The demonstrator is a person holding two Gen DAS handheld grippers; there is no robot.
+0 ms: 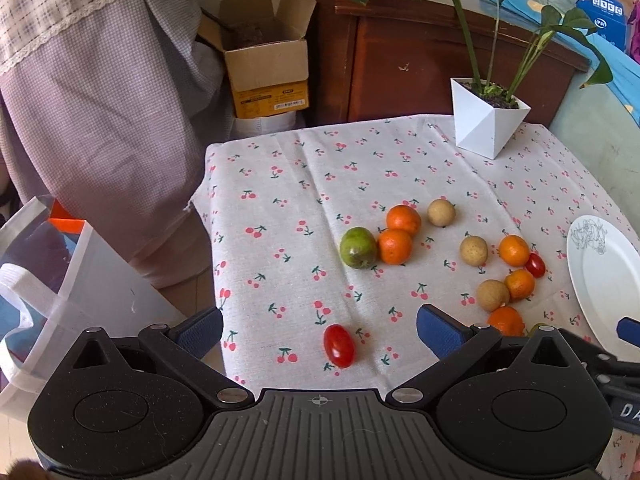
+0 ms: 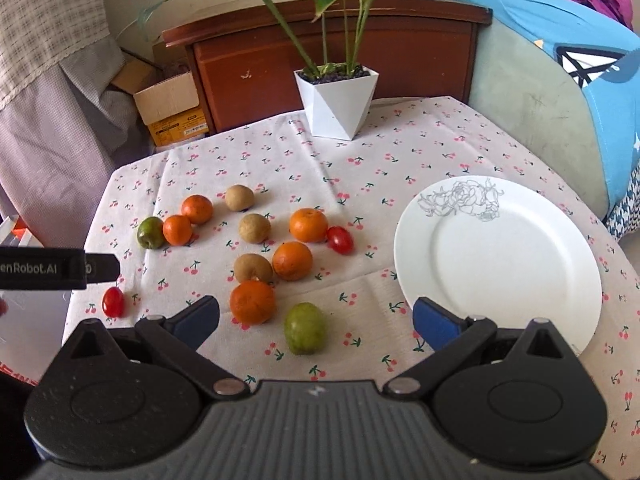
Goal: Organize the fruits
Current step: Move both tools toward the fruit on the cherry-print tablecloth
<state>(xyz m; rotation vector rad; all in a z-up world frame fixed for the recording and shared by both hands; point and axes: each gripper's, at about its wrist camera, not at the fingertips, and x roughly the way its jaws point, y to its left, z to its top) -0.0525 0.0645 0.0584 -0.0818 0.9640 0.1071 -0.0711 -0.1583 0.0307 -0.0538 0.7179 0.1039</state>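
Fruit lies loose on the cherry-print cloth (image 2: 360, 152) covering the surface, none yet on the white plate (image 2: 500, 312), which sits bare at the right. Main cluster, centre: five oranges, three tan round fruits, two green fruits, two red cherry tomatoes.

Nearest the right tool (image 2: 316, 320) is a green fruit (image 2: 305, 328), lying between its open fingers but untouched, with a large orange (image 2: 253, 301) just to its left and touching a tan fruit (image 2: 252, 267) behind. One tomato (image 2: 340, 240) rests against the far-right orange (image 2: 308, 225). A second green fruit (image 2: 150, 233) touches an orange (image 2: 177, 230) at the far left of the group.

The left tool (image 1: 320, 330) hangs over the near-left part of the cloth, fingers spread wide, nothing between the pads. A lone tomato (image 1: 339, 345) lies just inside its span, well apart from the others and close to the near cloth edge.

Surroundings: a white faceted plant pot (image 2: 336, 104) at the far edge, a wooden cabinet (image 2: 332, 52) behind, a cardboard box (image 1: 264, 64) far left, and a translucent bag (image 1: 52, 280) beside the surface on the left.

Risks, as I judge them:
- Round fruit on wrinkled cloth will roll if nudged; a finger clipping the orange while closing on the green fruit could scatter neighbours.
- The lone tomato is small, smooth and soft; a hard squeeze may split it, an off-centre one may shoot it off the near edge.
- The two tools work close together and could collide.
- A fruit released onto the plate may roll off its shallow rim.
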